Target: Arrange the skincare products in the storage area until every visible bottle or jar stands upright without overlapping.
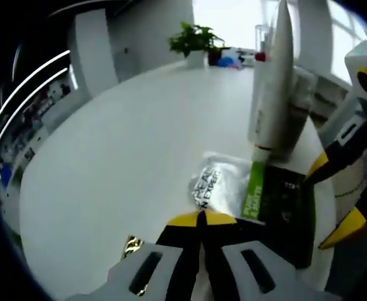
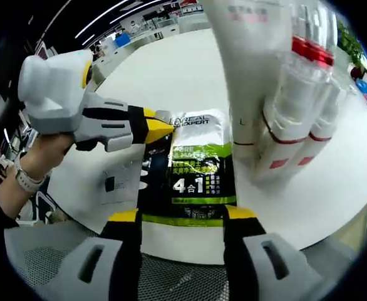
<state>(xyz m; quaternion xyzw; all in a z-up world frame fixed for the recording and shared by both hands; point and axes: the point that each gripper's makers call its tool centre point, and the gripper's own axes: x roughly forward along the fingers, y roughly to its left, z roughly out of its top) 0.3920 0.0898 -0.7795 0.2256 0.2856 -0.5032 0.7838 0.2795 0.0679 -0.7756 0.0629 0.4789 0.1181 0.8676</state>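
One product is left to right: the flat L'Oreal tube [image 2: 199, 166] lies on its side on the white table [image 1: 121, 150], while the tall white tube [image 1: 272, 81] and the clear red-banded bottles [image 2: 299, 106] near it already stand upright. Left gripper [image 1: 201, 216] has its yellow-tipped jaws together on the tube's silver crimped end, and the right gripper [image 2: 182, 216] has its jaws apart astride the tube's green lower end. A hand [image 2: 42, 153] grips the left gripper's handle, holding it level and pointed across the tabletop at the tube.
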